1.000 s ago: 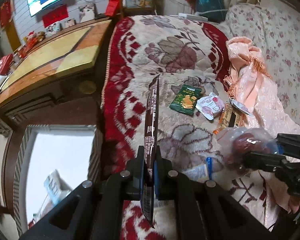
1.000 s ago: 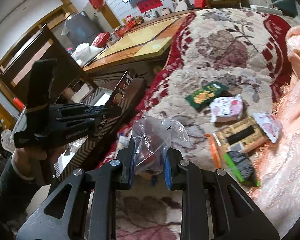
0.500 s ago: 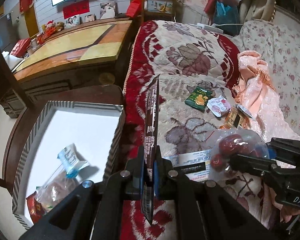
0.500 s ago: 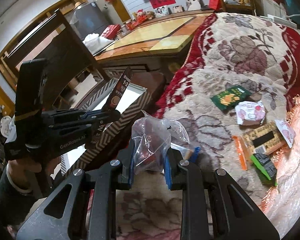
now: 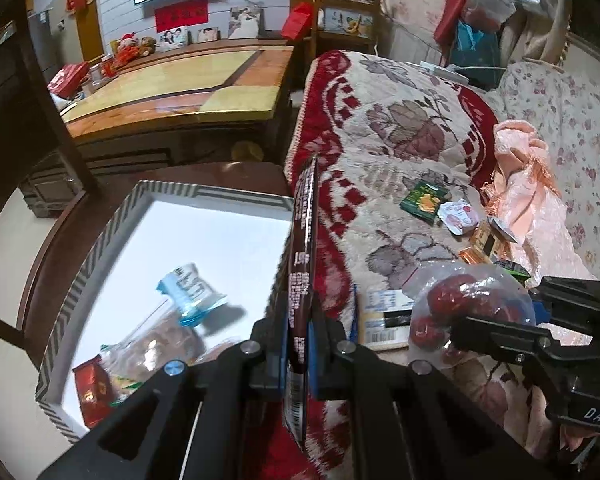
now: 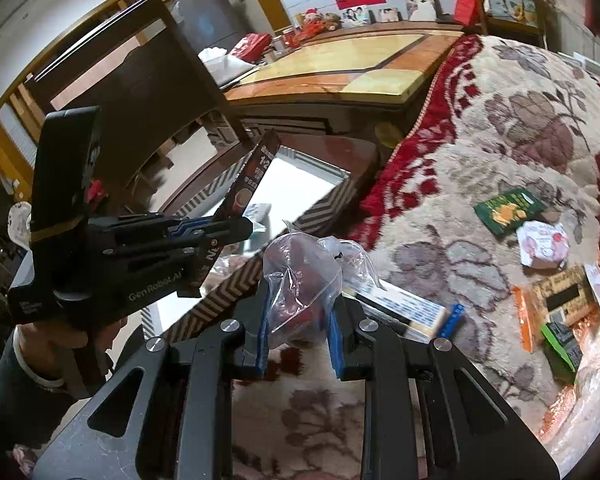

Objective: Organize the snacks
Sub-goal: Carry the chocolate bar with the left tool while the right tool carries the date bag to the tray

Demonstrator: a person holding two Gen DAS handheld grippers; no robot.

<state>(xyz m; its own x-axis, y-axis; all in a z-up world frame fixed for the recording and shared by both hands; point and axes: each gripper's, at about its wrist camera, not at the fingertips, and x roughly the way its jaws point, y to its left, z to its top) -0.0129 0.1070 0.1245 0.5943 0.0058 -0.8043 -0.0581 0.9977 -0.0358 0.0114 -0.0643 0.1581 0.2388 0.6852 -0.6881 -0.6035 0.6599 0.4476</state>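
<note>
Far left, a striped-rim box (image 5: pixel 100 236) is seen w/ white floor; a blue-white packet (image 5: pixel 190 294), a red packet (image 5: pixel 94 388) and a clear bag of brown snacks (image 5: pixel 160 344) are lying inside. Next, the left gripper (image 5: pixel 298 344) is clamped on a thin brown sachet (image 5: pixel 302 248), held upright on edge, approx. over the box's right wall. Seen from the right wrist cam, that sachet (image 6: pixel 246 184) is tilted above the box (image 6: pixel 236 284). Further right, a clear bag of red dates (image 6: pixel 300 276) is pinched betw. the right gripper (image 6: pixel 296 336) pads, above the red-and-cream blanket (image 6: pixel 500 120). Beside it a white labelled carton (image 6: pixel 400 308) is lying flat. Far right, a green packet (image 6: pixel 508 210), a pink-white packet (image 6: pixel 542 244) and a yellow-black bar (image 6: pixel 560 298) are scattered on the blanket, close together.
</note>
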